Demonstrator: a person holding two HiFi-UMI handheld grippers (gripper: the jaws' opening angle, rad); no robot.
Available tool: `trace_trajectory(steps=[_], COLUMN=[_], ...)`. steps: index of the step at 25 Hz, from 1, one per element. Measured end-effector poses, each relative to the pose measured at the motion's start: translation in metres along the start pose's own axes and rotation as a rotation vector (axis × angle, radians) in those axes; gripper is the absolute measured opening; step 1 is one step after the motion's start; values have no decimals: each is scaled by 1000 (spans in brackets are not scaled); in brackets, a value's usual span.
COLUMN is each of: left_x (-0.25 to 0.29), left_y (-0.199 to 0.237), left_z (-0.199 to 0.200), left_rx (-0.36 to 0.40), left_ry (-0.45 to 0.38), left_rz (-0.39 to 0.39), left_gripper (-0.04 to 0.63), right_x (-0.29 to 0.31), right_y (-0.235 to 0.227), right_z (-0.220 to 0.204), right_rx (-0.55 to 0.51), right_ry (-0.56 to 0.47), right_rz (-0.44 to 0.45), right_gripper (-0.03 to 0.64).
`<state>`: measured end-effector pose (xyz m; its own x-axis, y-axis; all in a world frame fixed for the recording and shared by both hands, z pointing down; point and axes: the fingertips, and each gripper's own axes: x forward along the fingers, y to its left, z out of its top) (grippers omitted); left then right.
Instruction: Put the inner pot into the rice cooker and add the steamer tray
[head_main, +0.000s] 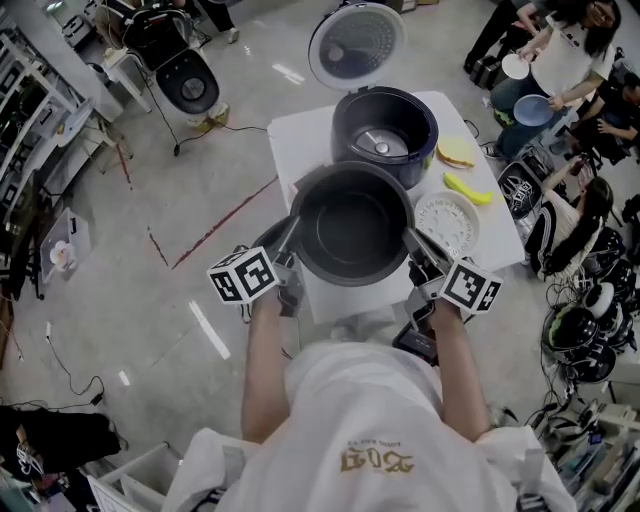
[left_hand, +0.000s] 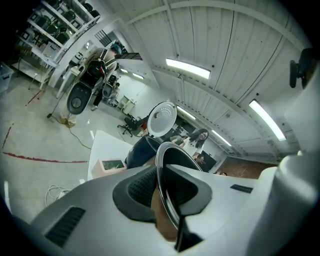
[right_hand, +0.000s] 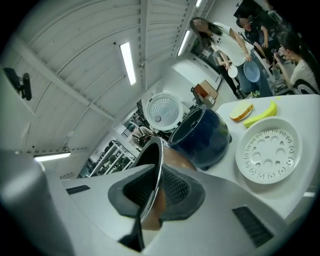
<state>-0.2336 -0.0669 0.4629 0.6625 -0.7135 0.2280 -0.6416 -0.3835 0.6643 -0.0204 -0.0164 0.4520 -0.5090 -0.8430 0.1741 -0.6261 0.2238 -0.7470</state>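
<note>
The dark inner pot (head_main: 352, 225) hangs in the air above the near part of the white table (head_main: 298, 138), held level by both grippers. My left gripper (head_main: 292, 240) is shut on the pot's left rim (left_hand: 161, 172). My right gripper (head_main: 415, 243) is shut on its right rim (right_hand: 156, 170). Beyond it stands the dark blue rice cooker (head_main: 385, 128), its round lid (head_main: 355, 45) up and its cavity bare. The white perforated steamer tray (head_main: 448, 222) lies flat on the table right of the pot, also seen as the steamer tray (right_hand: 270, 150).
A banana (head_main: 468, 188) and a bread slice (head_main: 456, 153) lie at the table's right edge by the cooker. People stand at the far right (head_main: 560, 60). A small pink box (left_hand: 107, 166) sits on the table's left. Cables and chairs lie on the floor around.
</note>
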Motion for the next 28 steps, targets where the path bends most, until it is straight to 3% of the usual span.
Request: trace_trajectory(steps=[17,28], left_x=[15,46], left_y=[-49,-61], left_z=[53,77], left_rx=[38,36], left_ry=[-75,-86], left_rz=[-95,-141], left_gripper=[69,67], right_x=[-5,5], right_y=[32,28], right_z=[64,99], right_rx=[-52,-52], right_ry=[-83,-113], right_rz=[71,86], right_gripper=[48,48])
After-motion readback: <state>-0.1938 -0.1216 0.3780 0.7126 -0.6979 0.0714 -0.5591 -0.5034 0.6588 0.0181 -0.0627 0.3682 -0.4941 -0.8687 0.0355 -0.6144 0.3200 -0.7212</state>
